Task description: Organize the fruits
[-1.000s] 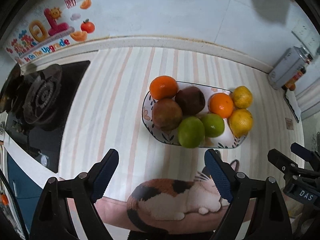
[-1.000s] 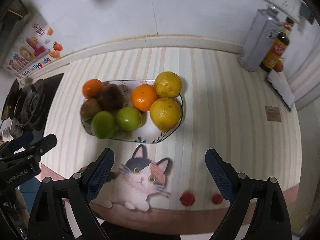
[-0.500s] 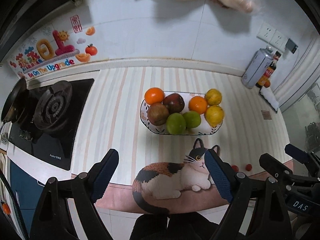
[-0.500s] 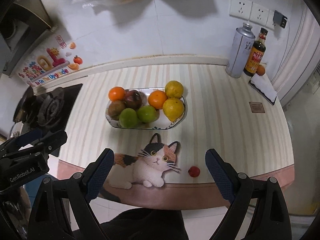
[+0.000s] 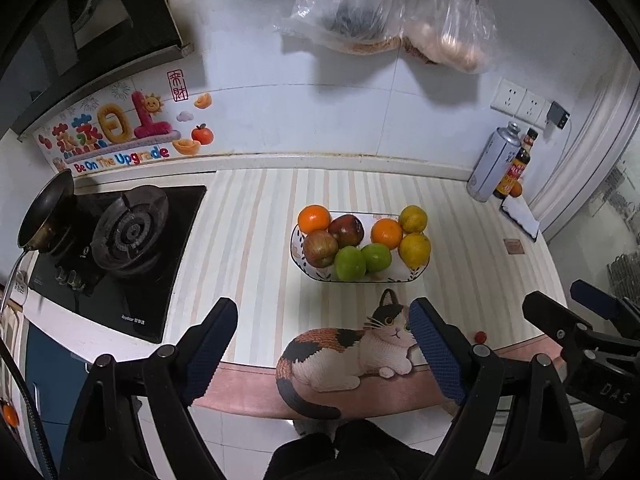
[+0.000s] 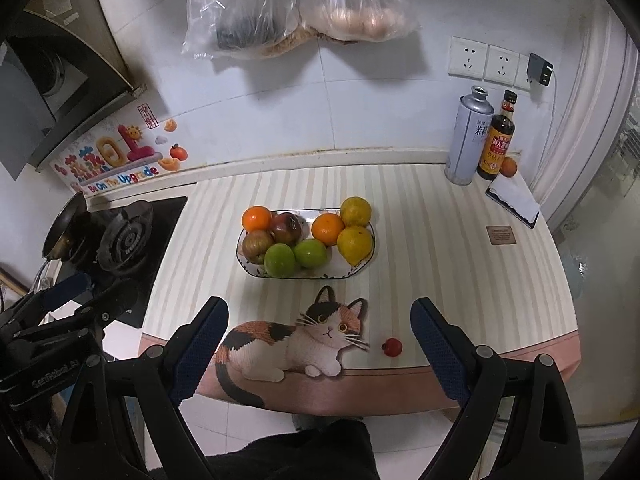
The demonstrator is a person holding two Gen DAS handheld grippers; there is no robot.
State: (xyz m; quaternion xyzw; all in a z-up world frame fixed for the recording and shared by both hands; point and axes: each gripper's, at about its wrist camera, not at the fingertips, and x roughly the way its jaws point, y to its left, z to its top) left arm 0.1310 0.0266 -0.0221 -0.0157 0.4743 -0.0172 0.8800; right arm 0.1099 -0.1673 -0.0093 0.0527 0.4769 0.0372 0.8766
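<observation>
While both grippers hang back over the front edge of the counter [image 6: 440, 248], the fruit sits in a plate [image 6: 362, 266] near the middle of it. The left gripper [image 5: 322, 344] has its jaws wide apart with nothing in them, and the right gripper [image 6: 320, 344] is the same, wide apart and holding nothing. On the plate are two oranges [image 6: 257, 218], two dark apples [image 6: 286, 227], two green apples [image 6: 283, 259] and two yellow lemons [image 6: 355, 243], packed close and touching each other. One small red fruit [image 6: 392, 347] lies alone near the front edge, just beside the cat picture [image 6: 296, 338], well apart from the plate. I think the round fruits are firm and a bit heavy, with smooth skin, so they could slip or roll. A good hold would be across the widest part, with one jaw on each side. A lemon at the right end looks easiest to reach, since one side of it is bare. Pulling out a middle fruit could bump the ones beside it and send them rolling off. The little red fruit looks light and maybe soft, so it needs a gentle squeeze, and it could roll off the edge if it is pushed.
</observation>
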